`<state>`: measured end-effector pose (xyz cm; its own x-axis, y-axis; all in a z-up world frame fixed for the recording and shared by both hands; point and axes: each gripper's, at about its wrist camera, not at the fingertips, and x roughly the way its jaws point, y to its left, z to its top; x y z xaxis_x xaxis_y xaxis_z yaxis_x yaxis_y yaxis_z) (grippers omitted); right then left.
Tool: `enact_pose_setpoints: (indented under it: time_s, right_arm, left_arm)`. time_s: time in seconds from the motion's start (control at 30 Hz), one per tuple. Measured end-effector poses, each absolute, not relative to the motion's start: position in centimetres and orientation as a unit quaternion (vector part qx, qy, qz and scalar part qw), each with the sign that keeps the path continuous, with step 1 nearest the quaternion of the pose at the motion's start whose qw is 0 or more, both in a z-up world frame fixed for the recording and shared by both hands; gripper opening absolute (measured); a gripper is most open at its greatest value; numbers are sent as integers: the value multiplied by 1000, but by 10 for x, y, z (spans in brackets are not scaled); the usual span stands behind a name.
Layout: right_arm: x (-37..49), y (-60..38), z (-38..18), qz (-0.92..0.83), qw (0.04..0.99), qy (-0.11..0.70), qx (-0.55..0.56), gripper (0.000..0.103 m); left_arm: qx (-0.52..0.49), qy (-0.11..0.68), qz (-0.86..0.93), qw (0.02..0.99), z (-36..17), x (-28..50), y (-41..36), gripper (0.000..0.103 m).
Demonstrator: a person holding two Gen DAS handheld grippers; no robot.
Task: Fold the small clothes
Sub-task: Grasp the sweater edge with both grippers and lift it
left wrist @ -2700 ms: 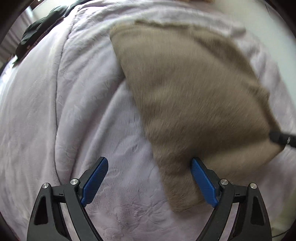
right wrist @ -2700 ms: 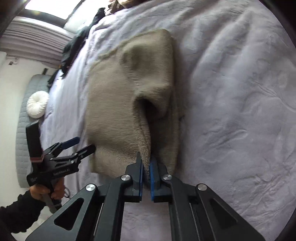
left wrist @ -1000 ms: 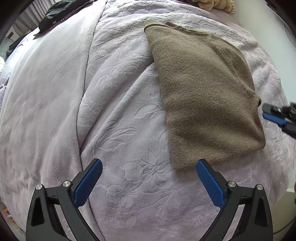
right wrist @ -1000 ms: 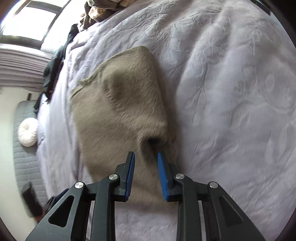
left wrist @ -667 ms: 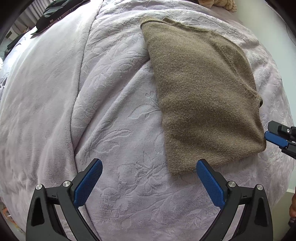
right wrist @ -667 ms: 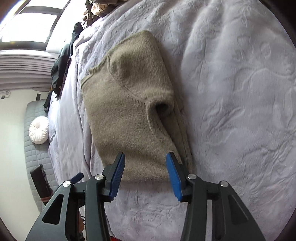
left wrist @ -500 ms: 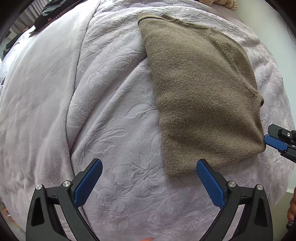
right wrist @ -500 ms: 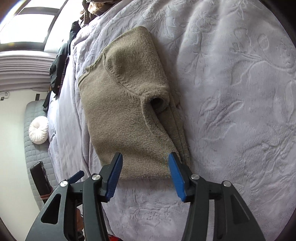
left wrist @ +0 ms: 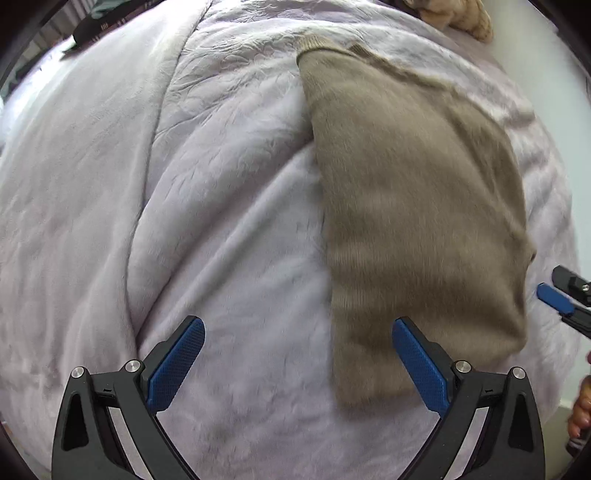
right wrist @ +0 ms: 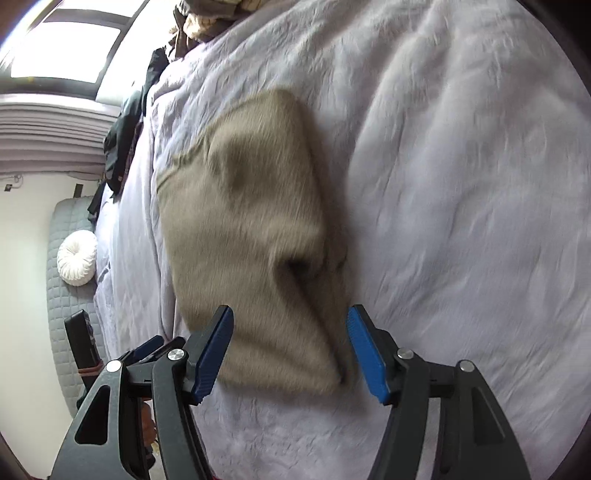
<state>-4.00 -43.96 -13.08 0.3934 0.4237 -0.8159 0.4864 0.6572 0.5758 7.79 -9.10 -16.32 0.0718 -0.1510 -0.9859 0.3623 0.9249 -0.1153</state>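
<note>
A tan knitted garment [left wrist: 413,206] lies folded flat on the pale lilac bedspread [left wrist: 221,229]. My left gripper [left wrist: 295,354] is open and empty, its right pad at the garment's near left corner. In the right wrist view the same garment [right wrist: 251,236] shows a sleeve opening near its right edge. My right gripper [right wrist: 290,350] is open and empty, straddling the garment's near edge. Its blue tip also shows in the left wrist view [left wrist: 554,297] at the far right.
Dark clothes [right wrist: 122,140] lie at the bed's far edge. A beige knit item [left wrist: 454,18] sits beyond the garment. A grey quilted seat with a white round cushion [right wrist: 77,258] stands beside the bed.
My right gripper let go of the garment and opened wide; the garment settled flat. Both grippers have now moved closer to its near edge.
</note>
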Motion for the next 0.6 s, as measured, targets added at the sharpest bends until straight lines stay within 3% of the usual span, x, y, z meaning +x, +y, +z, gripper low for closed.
enact_pose_setpoints:
  time_s: [0.2, 0.6]
  right_arm:
    - [-6, -474, -152, 7, 722, 544, 427, 68]
    - [52, -456, -198, 129, 697, 562, 426, 70]
  left_arm:
    - [-2, 657, -233, 717, -175, 131, -105, 102]
    - [-14, 664, -303, 684, -208, 145, -170, 102]
